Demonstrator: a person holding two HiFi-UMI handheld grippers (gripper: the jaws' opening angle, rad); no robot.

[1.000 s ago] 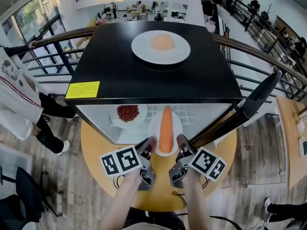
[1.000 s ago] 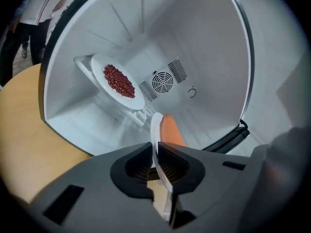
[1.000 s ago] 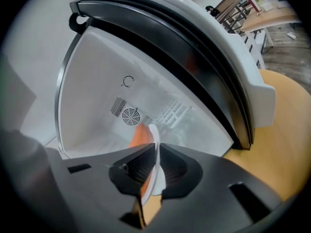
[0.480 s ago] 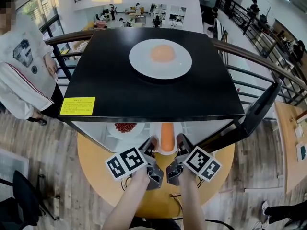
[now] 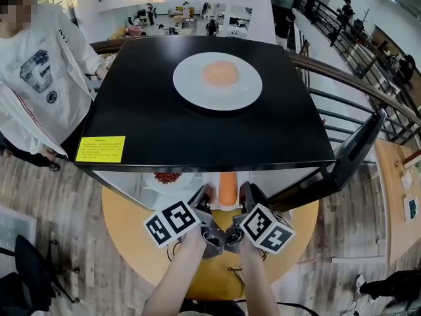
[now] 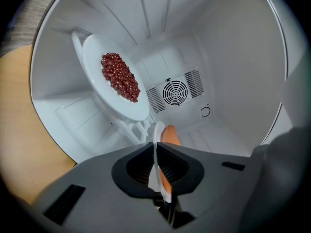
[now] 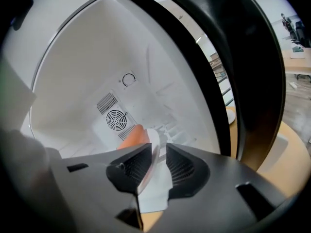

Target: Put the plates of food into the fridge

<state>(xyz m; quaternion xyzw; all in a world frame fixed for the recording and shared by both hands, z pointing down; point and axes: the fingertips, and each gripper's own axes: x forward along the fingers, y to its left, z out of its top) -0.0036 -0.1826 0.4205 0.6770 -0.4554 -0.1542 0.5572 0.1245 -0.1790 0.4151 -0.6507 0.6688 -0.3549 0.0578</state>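
A white plate with a carrot (image 5: 227,188) sits low in the open black mini fridge (image 5: 151,124). My left gripper (image 5: 205,199) is shut on its near rim; the left gripper view shows the rim (image 6: 156,140) pinched in my left gripper (image 6: 156,152). My right gripper (image 5: 245,196) has just been opening. The plate's edge (image 7: 155,178) stands between the jaws of my right gripper (image 7: 158,152) with a gap beside it. A plate of red beans (image 6: 116,76) rests inside to the left. A third plate with orange food (image 5: 217,81) lies on the fridge top.
The fridge door (image 5: 352,153) hangs open at the right. The fridge stands on a round wooden table (image 5: 131,236). A person in a white shirt (image 5: 39,71) stands close at the left. A fan vent (image 6: 176,92) marks the fridge's back wall.
Both grippers have carried the carrot plate deeper under the fridge top, so less of it shows. The right gripper's marker cube has rolled. The person at the left has stepped closer.
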